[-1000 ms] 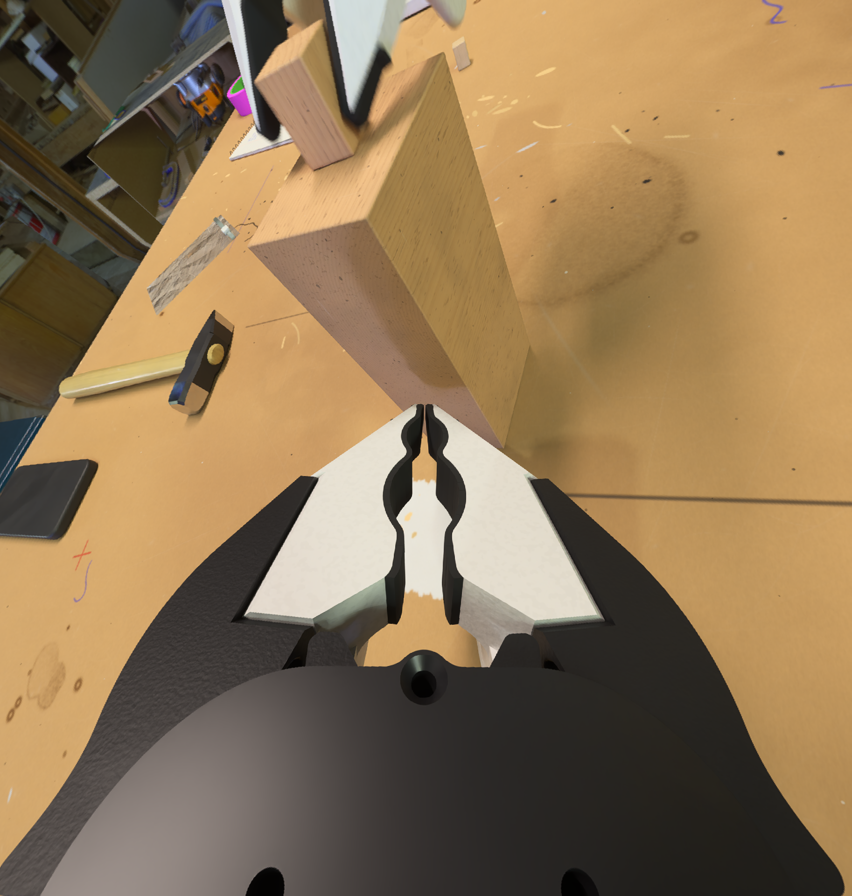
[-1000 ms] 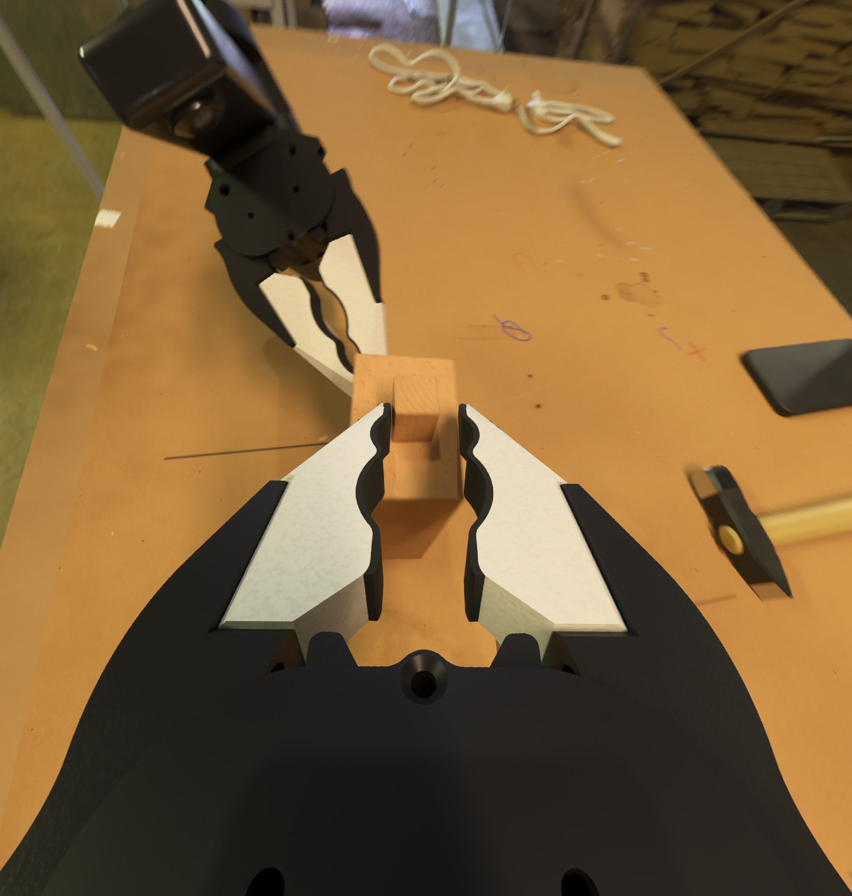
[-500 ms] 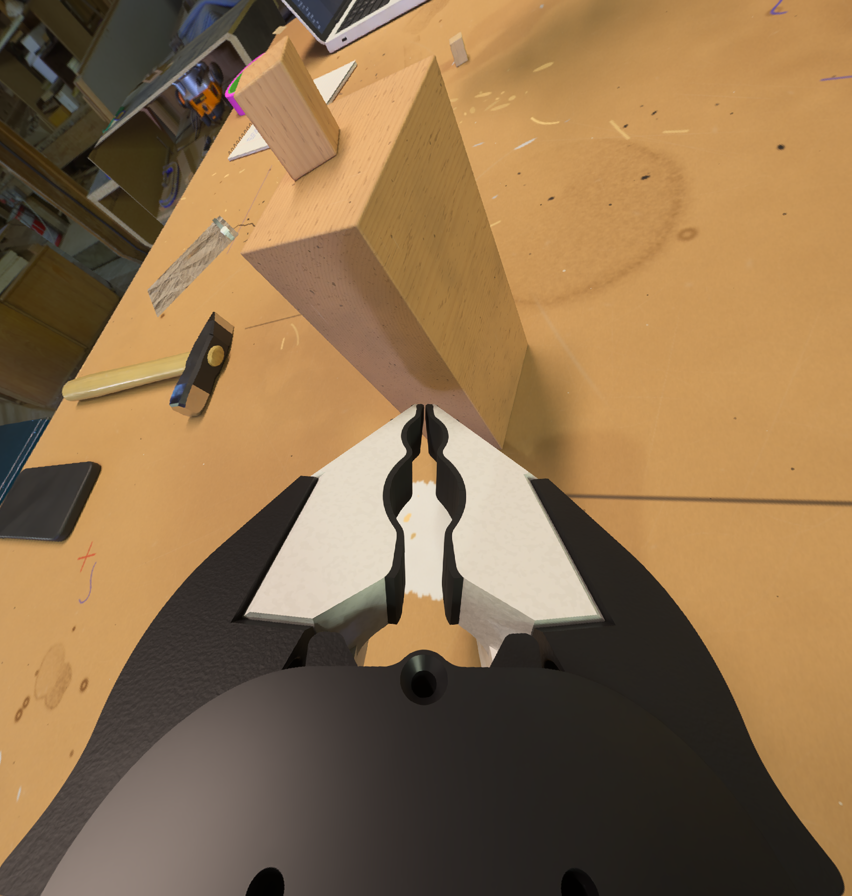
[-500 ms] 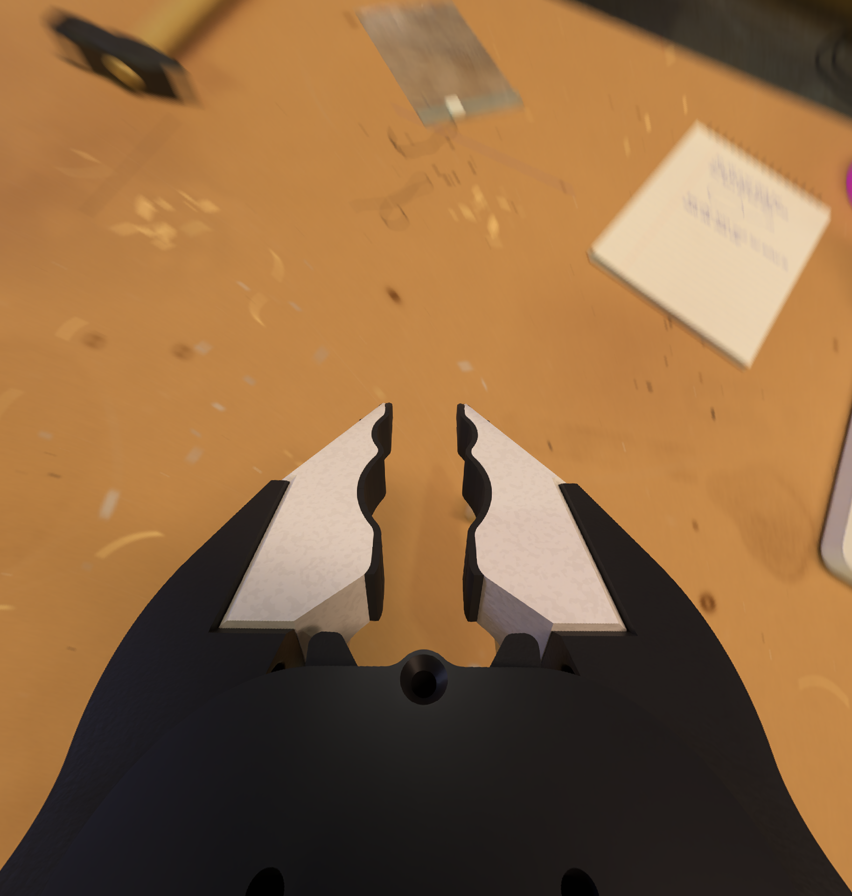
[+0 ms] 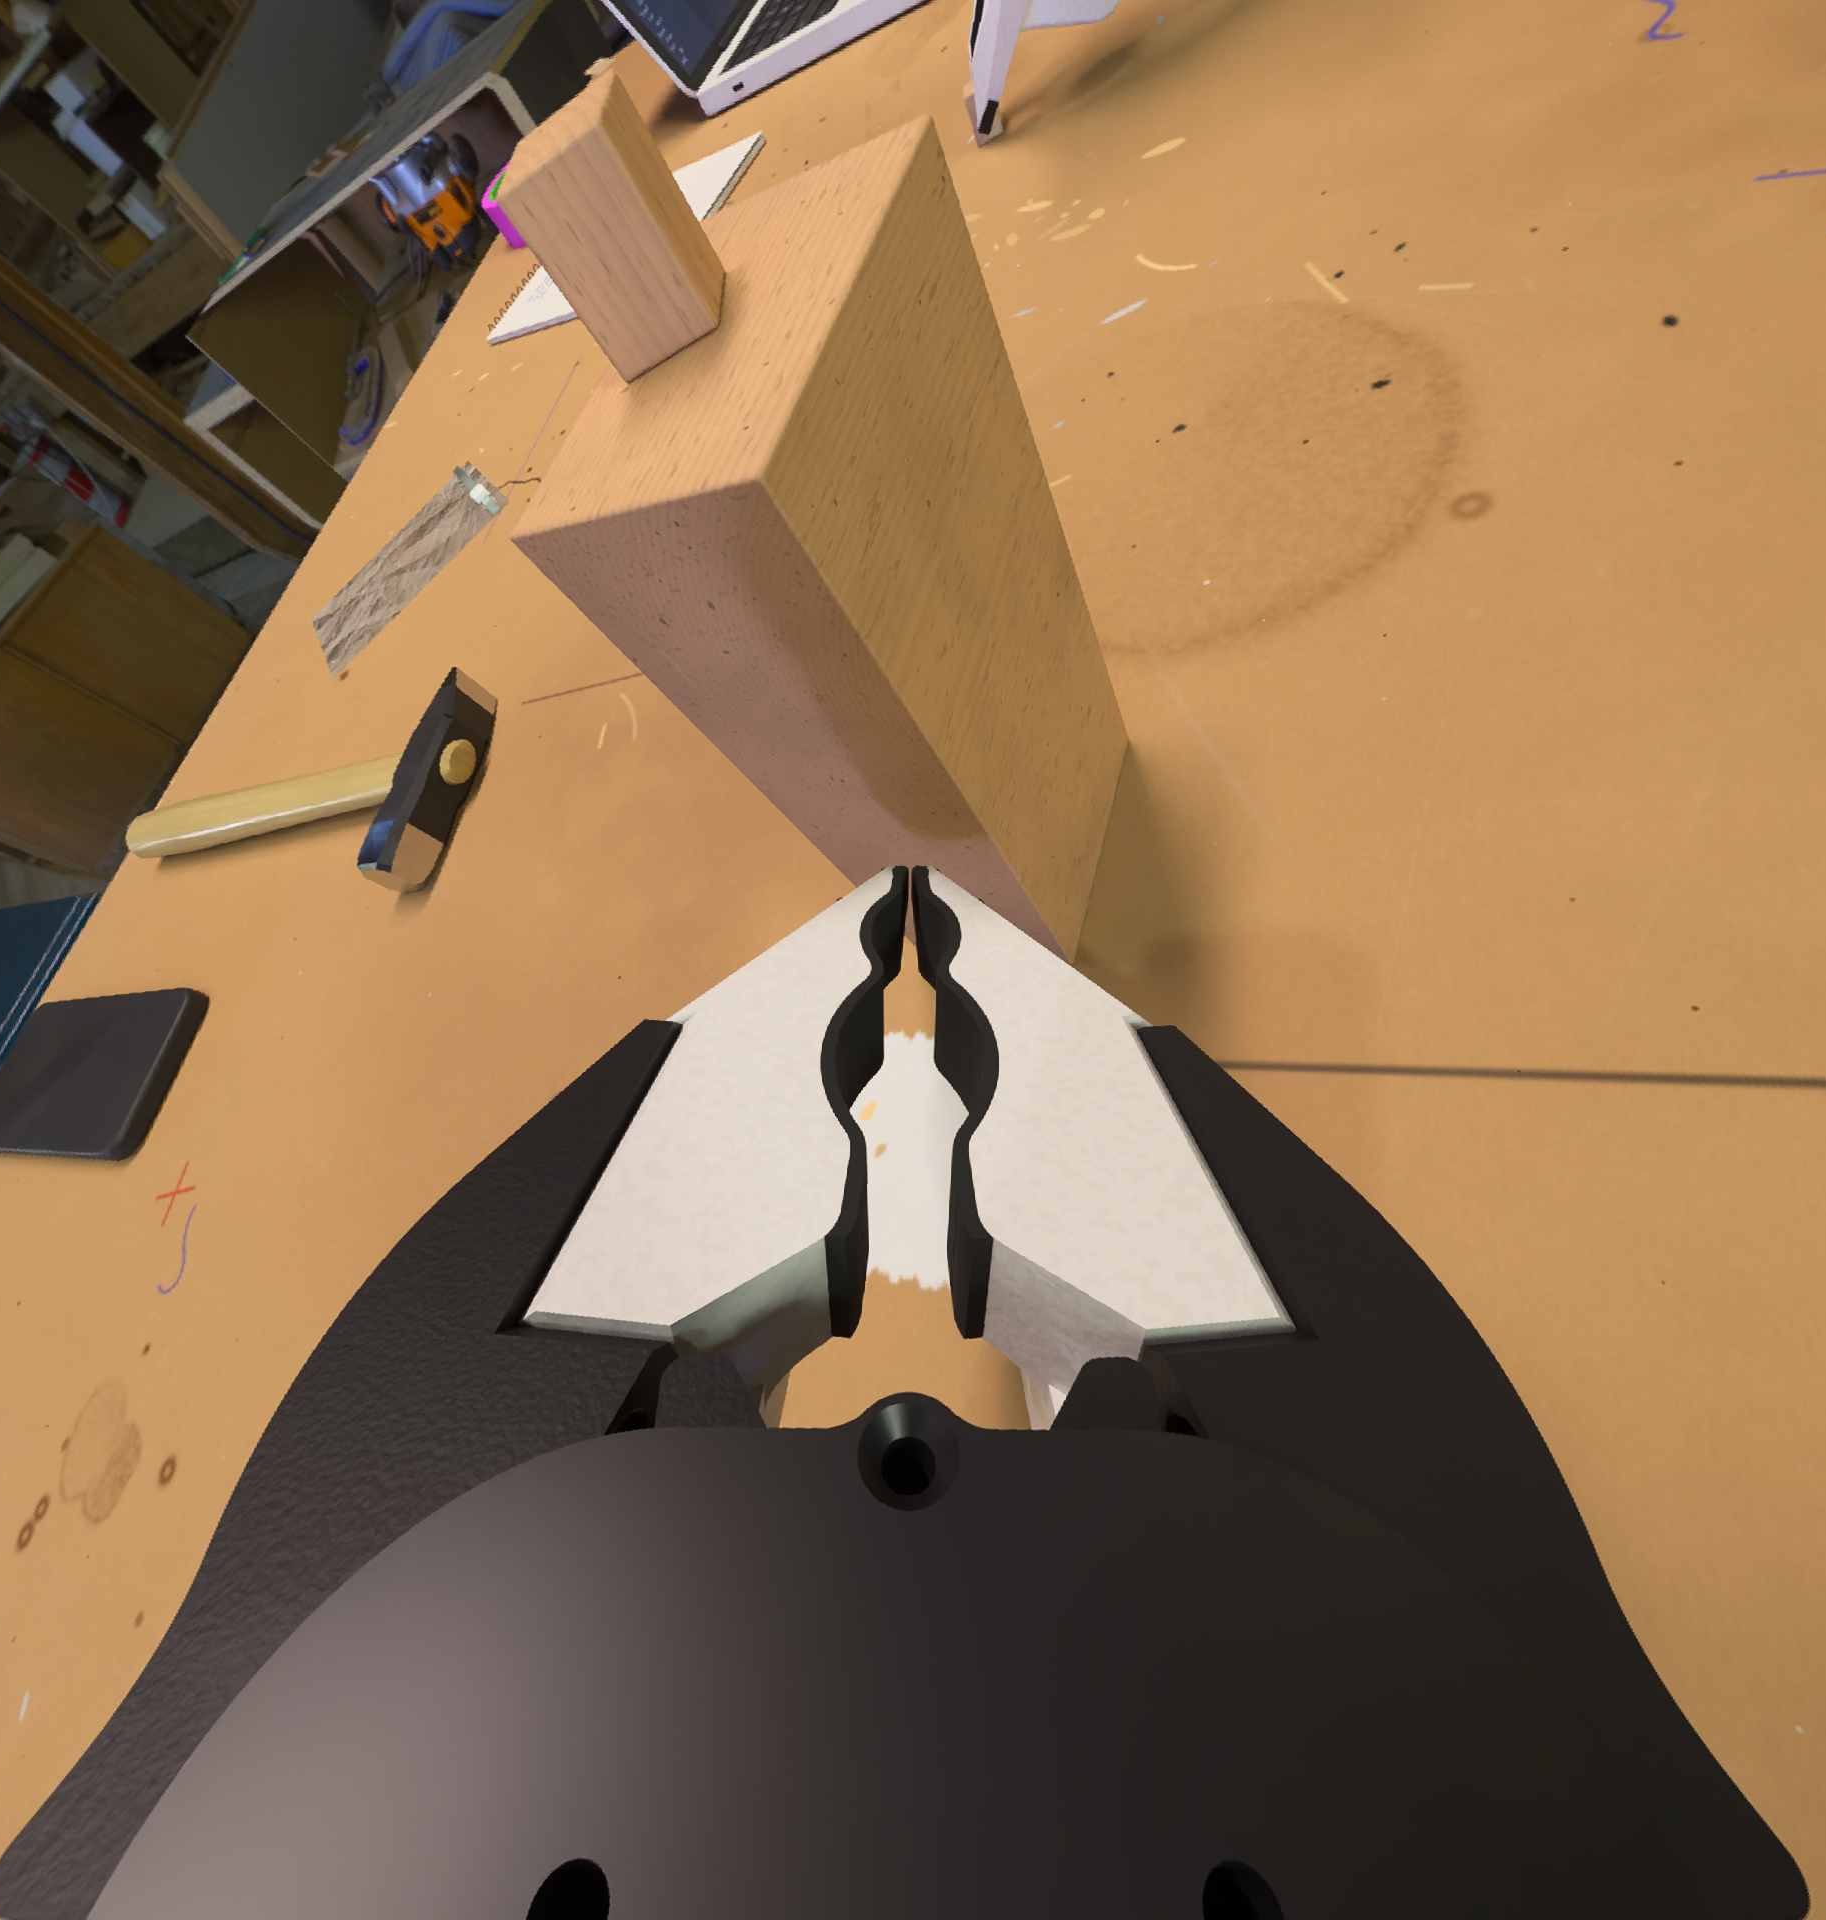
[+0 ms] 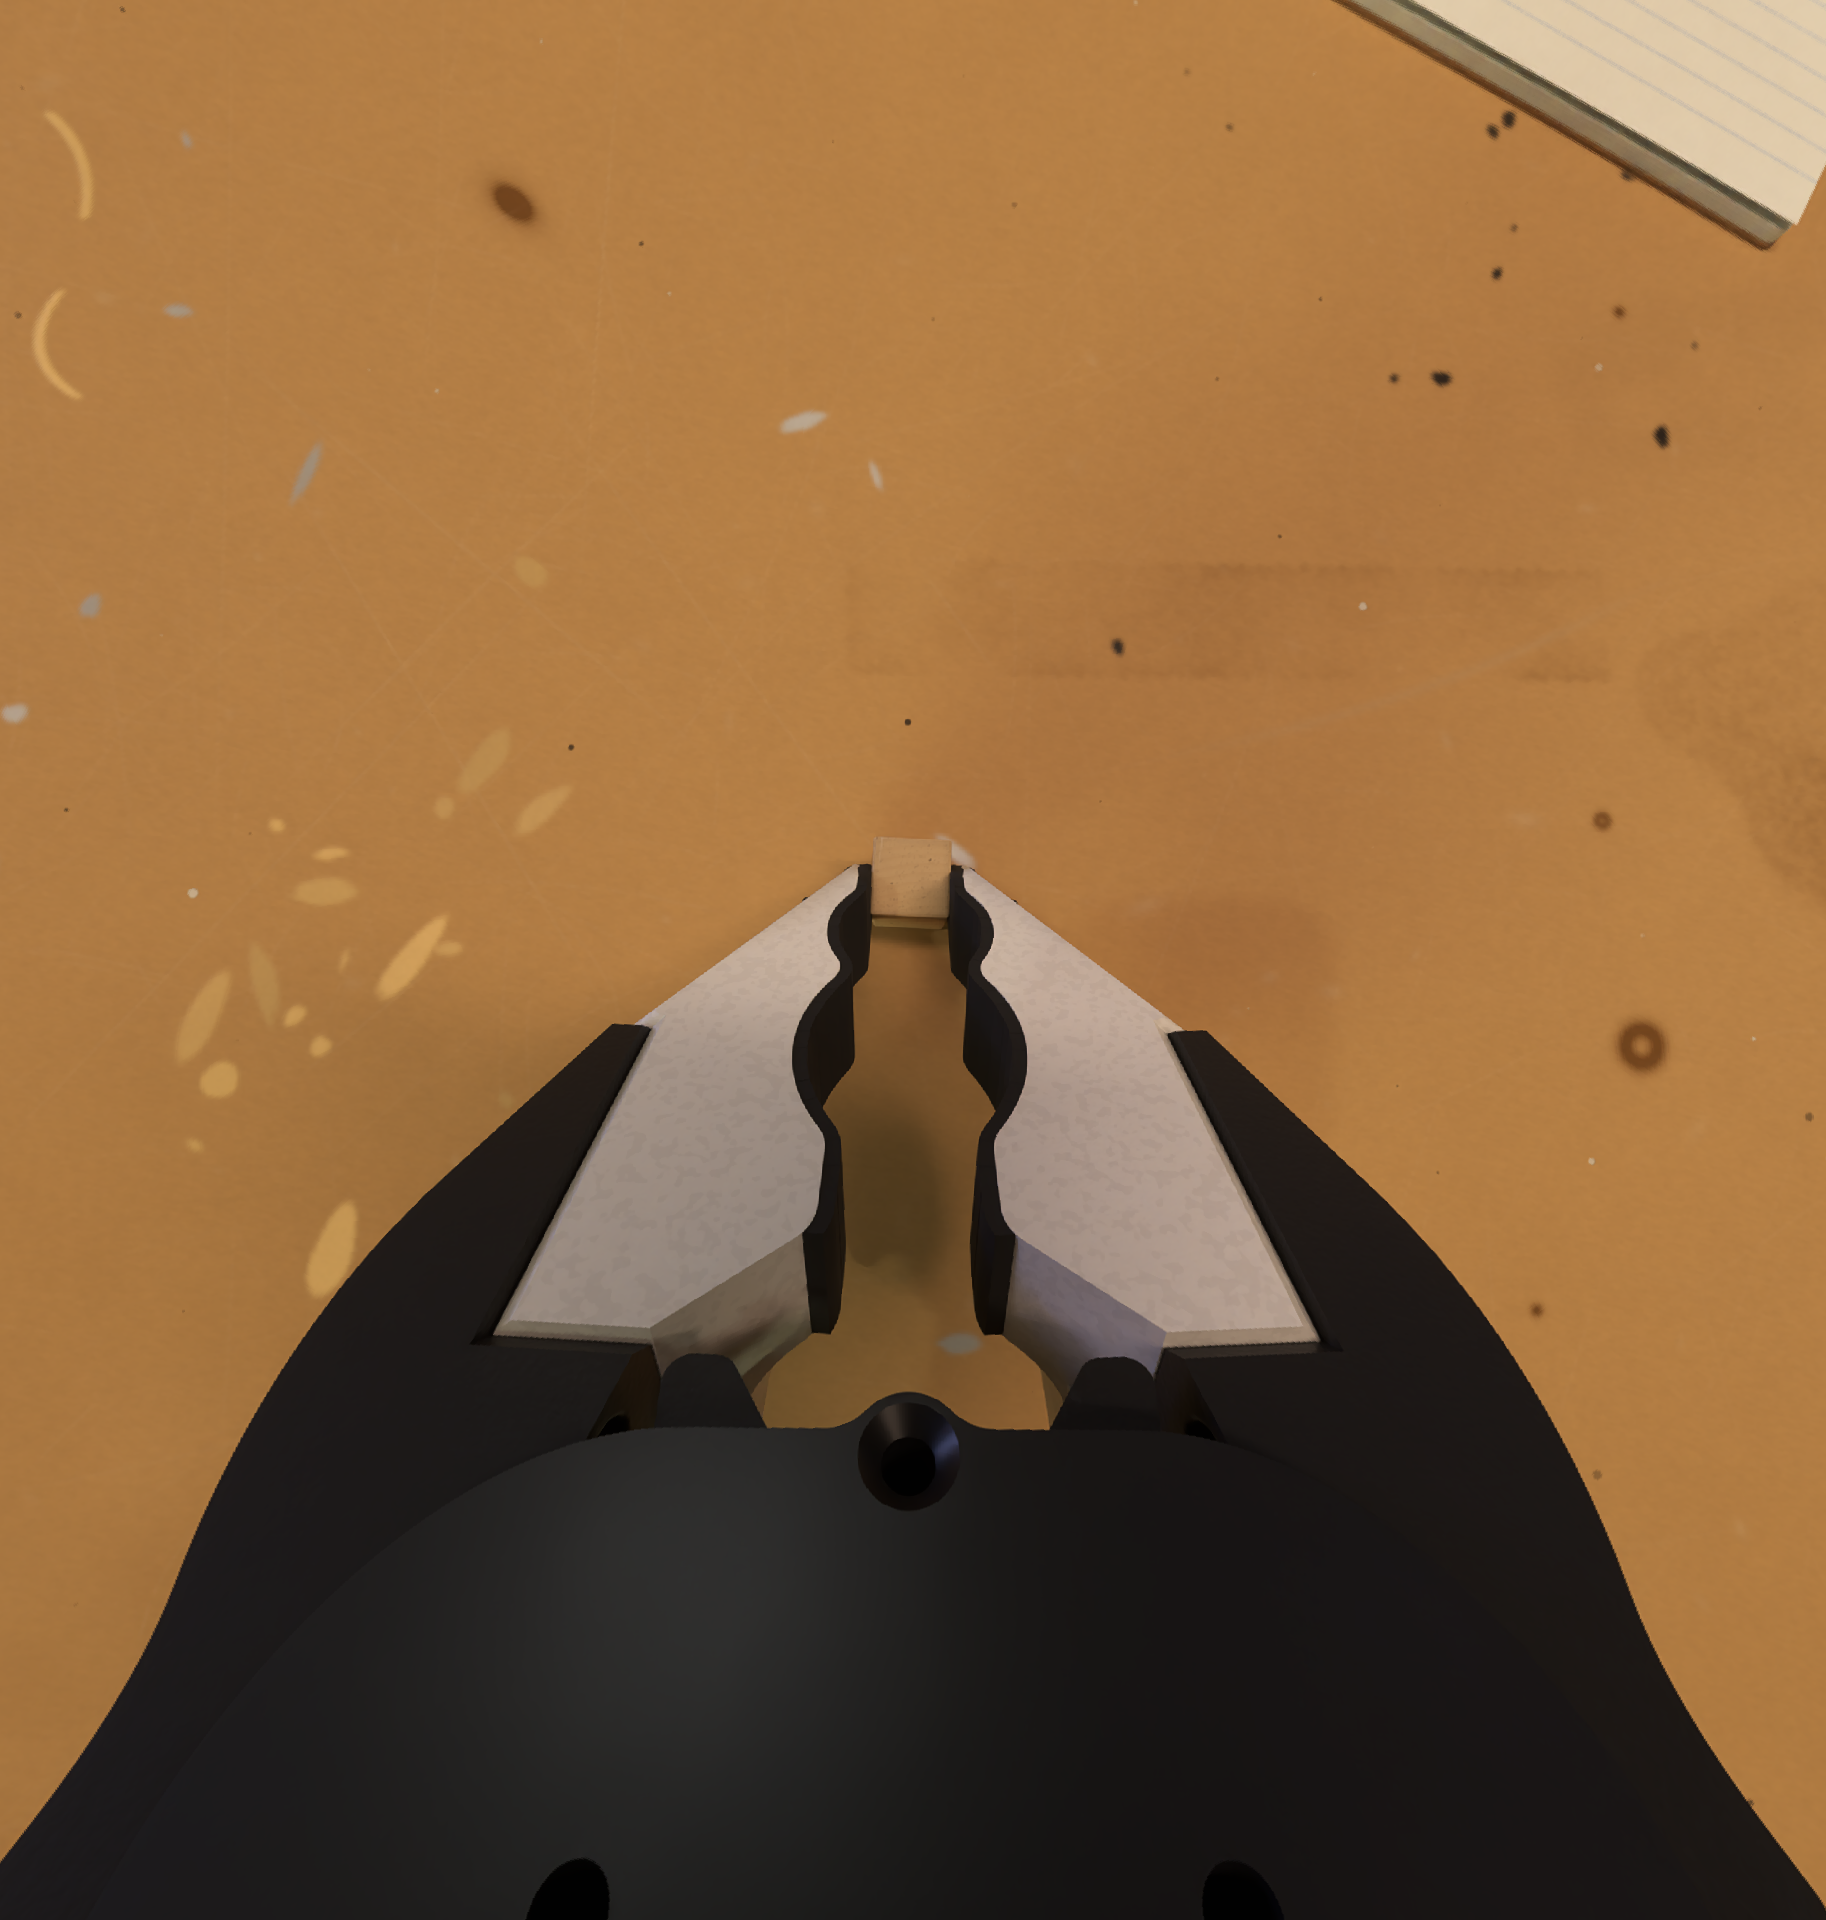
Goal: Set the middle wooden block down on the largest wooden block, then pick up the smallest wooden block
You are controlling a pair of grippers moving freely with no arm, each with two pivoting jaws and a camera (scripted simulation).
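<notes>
The largest wooden block (image 5: 857, 499) lies on the workbench just beyond my left gripper (image 5: 907, 878), which is shut and empty, its tips near the block's near bottom edge. The middle wooden block (image 5: 608, 229) stands on the far end of the largest block, with no gripper on it. My right gripper (image 6: 911, 883) is shut on the smallest wooden block (image 6: 911, 878), a tiny pale cube pinched between its fingertips close to the bench top. In the left wrist view one right finger (image 5: 992, 62) shows far off with the small block (image 5: 987, 130) at its tip.
A hammer (image 5: 296, 800), a strip of sandpaper (image 5: 410, 561) and a black pad (image 5: 88, 1070) lie left of the blocks. A laptop (image 5: 784, 42) and a notepad (image 6: 1636, 94) lie at the far end. Wood chips dot the bench.
My right gripper let go of the middle block, left it on the largest block, moved to the smallest block and closed on it. My left gripper has stayed still.
</notes>
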